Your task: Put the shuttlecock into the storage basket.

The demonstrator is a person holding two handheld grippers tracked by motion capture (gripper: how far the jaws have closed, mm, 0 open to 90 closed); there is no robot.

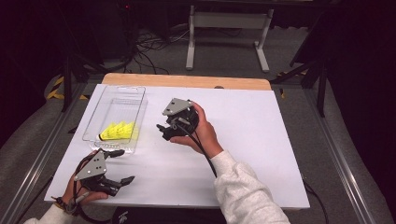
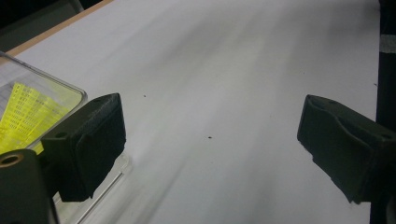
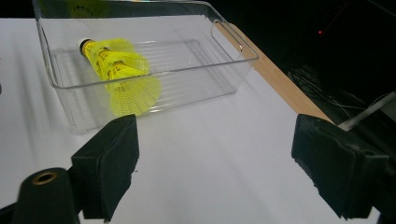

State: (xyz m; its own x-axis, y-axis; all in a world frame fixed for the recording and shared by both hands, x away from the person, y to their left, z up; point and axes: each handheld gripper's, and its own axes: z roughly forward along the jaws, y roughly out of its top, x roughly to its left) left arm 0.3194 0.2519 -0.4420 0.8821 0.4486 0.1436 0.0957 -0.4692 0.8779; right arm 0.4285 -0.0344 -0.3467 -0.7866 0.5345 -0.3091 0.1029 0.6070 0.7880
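White table top (image 1: 261, 140), seen from above. Clear plastic bin (image 1: 122, 91) on the left half, holding yellow shuttlecocks (image 1: 119, 131) stacked on their side at its near end. Right gripper (image 1: 164, 131) just right of the bin, held in a hand (image 1: 201, 133), jaws spread wide with nothing between them, pointing toward the bin. Left gripper (image 1: 120, 166) near the front left corner of the table, just in front of the bin's near end, jaws likewise released and empty above bare table.
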